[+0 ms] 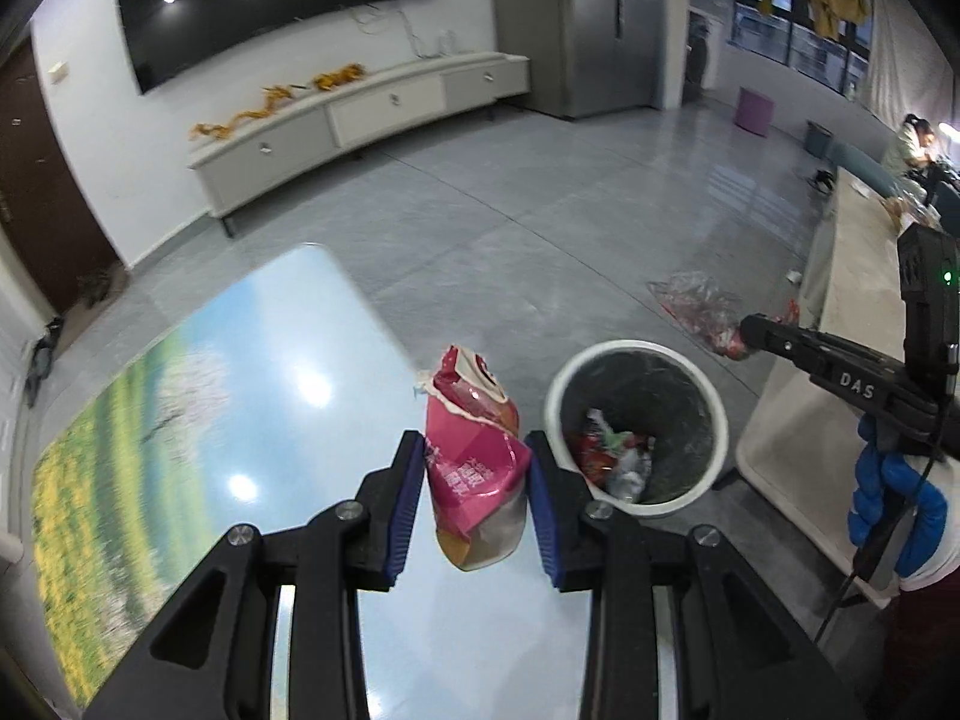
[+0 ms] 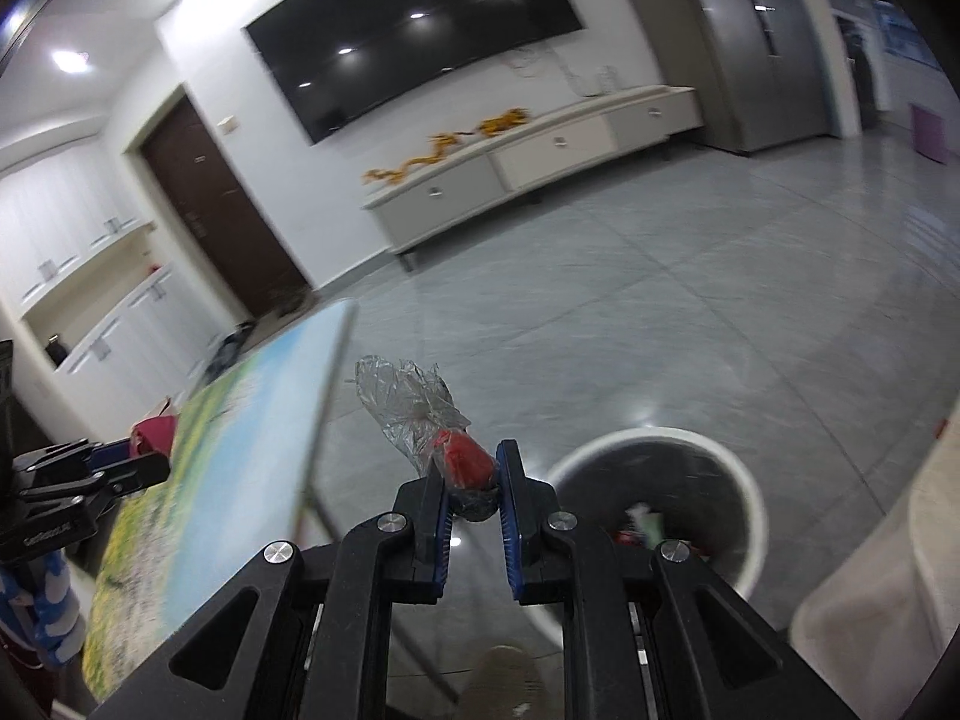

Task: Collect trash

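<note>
- Crinkled pink snack bag (image 1: 474, 456), glossy foil with a torn, ragged top edge and a clear, tan-tinted lower end, sits pinched between the ribbed blue pads (image 1: 401, 501) of the left gripper (image 1: 477, 501); the jaws press on both of its sides.
- Left gripper holds that bag above the glossy table (image 1: 240, 420), whose smooth top carries a printed scene of sky, green field and yellow flowers, close to the table edge and just beside the trash bin (image 1: 636, 426).
- Trash bin is round with a thick white rim and a dark, wrinkled liner; crumpled red, green and clear wrappers lie at its bottom.
- Right gripper (image 2: 471, 498) has its jaws nearly together, clamped on a clear plastic wrapper (image 2: 414, 414), a crumpled, shiny film twisted around a red lump; the film fans upward past the black fingers.
- That wrapper hangs over the grey tiled floor (image 2: 690, 312), between the table edge (image 2: 327, 396) and the bin (image 2: 744, 516), near the bin's rim.
- In the left wrist view, the right gripper (image 1: 750, 333) shows from the side, gripped by a blue-gloved hand (image 1: 894, 498), with a loose red-and-clear plastic bag (image 1: 696, 300) lying flat on the floor behind it.
</note>
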`<action>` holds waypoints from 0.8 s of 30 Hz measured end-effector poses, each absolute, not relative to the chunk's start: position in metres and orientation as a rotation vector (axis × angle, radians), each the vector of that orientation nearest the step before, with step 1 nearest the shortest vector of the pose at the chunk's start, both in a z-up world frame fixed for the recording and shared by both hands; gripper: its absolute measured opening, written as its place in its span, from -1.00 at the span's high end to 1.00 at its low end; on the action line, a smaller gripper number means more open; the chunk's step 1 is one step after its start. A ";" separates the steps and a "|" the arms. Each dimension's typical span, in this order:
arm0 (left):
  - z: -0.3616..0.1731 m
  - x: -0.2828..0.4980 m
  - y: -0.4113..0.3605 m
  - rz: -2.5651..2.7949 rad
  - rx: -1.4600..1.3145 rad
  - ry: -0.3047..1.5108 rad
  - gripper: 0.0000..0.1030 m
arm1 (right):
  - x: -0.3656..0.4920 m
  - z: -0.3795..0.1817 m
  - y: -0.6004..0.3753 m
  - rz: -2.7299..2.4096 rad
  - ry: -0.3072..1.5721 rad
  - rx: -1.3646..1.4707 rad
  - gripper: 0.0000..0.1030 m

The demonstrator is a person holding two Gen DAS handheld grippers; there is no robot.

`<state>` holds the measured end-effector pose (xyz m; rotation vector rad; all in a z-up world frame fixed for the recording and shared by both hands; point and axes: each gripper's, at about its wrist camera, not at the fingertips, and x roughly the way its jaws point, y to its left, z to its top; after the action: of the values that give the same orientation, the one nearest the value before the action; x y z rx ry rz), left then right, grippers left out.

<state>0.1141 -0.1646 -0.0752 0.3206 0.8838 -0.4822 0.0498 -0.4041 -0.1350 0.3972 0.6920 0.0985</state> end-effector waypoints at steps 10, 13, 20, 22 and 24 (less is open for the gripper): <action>-0.115 0.142 -0.254 -0.625 0.301 1.020 0.36 | 0.060 -0.178 -0.445 -0.051 0.804 0.402 0.72; -0.123 0.147 -0.274 -0.639 0.307 1.028 0.35 | 0.064 -0.192 -0.452 -0.070 0.834 0.417 0.72; -0.137 0.167 -0.297 -0.676 0.214 1.065 0.33 | 0.075 -0.217 -0.462 -0.109 0.883 0.440 0.69; -0.139 0.172 -0.299 -0.689 0.187 1.078 0.23 | 0.079 -0.223 -0.465 -0.117 0.896 0.441 0.68; -0.139 0.178 -0.299 -0.698 0.149 1.090 -0.07 | 0.083 -0.229 -0.466 -0.129 0.912 0.438 0.47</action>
<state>0.1783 -0.2985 -0.1393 0.1488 1.0897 -0.6983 0.0833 -0.4656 -0.2292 0.4375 0.9119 -0.1295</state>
